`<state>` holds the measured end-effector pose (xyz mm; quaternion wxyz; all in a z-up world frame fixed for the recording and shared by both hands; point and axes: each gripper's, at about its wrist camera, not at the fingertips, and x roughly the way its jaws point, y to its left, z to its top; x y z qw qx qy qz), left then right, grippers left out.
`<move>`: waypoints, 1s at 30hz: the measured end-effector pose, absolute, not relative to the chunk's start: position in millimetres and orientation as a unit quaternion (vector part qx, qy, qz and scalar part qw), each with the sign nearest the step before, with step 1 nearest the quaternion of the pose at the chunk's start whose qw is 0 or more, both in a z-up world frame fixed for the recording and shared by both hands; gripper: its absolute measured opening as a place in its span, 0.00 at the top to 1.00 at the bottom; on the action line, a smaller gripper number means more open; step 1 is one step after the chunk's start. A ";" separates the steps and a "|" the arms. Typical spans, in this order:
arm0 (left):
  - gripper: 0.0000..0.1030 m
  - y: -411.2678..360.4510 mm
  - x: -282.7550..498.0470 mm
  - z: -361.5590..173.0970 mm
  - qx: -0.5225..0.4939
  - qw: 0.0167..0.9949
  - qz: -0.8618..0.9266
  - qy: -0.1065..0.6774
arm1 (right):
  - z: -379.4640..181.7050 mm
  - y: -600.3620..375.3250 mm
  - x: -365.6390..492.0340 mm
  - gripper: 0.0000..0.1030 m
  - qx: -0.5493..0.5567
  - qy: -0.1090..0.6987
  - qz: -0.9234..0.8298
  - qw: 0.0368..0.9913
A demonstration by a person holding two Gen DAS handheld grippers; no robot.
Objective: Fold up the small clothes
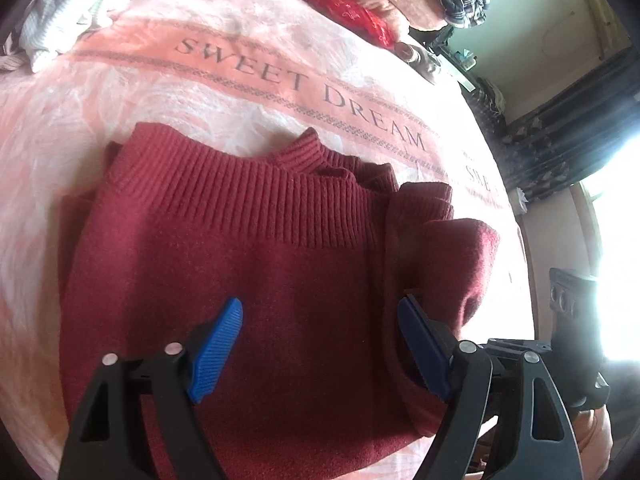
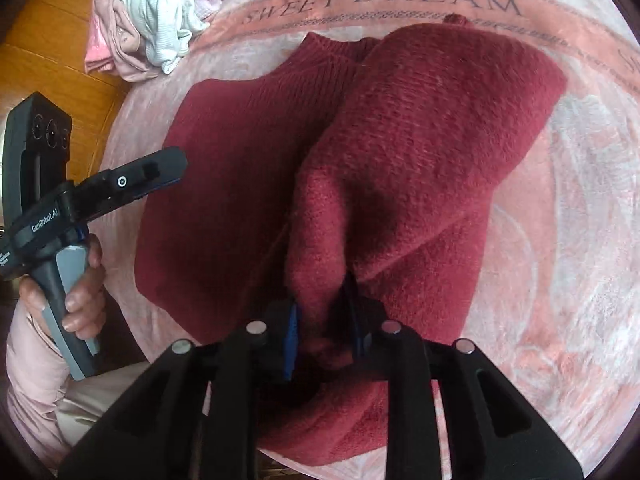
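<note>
Item one, we record the pink blanket (image 1: pixel 280 76) lettered SWEET DREAM, its edges cut off by the lens. On it lies the dark red sweater (image 1: pixel 224 264), partly folded, ribbed hem facing away, near edge hidden behind our tools. Beyond it we list a heap of pale clothes (image 2: pixel 152 20), blurred. Our left gripper (image 1: pixel 320 344) hovers level above the sweater's middle, blue pads spread wide, gripping nothing; the left hand (image 2: pixel 84 292) wraps its grey handle. Our right gripper (image 2: pixel 324 332) points forward, pads pressed onto a raised fold of the sweater; the pinched cloth hides most of both pads.
</note>
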<state>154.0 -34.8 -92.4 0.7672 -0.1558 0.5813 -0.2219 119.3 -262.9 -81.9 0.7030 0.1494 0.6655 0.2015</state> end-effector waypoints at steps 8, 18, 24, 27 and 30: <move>0.22 -60.8 157.6 -104.1 -0.159 0.736 -0.261 0.604 | -73.5 -273.8 115.8 0.35 0.178 0.663 0.211 0.696; 0.21 -107.2 155.6 -122.2 -0.167 0.695 -0.303 0.630 | -73.1 -289.4 100.9 0.28 0.165 0.663 0.256 0.684; 0.21 -130.1 158.8 -112.3 -0.184 0.690 -0.338 0.613 | -72.9 -287.7 96.6 0.27 0.151 0.665 0.260 0.684; 0.21 -146.7 156.3 -109.3 -0.169 0.692 -0.350 0.608 | -71.3 -286.5 92.8 0.25 0.149 0.664 0.262 0.685; 0.22 -164.1 157.6 -110.2 -0.139 0.699 -0.347 0.609 | -69.8 -282.6 88.1 0.25 0.147 0.663 0.261 0.686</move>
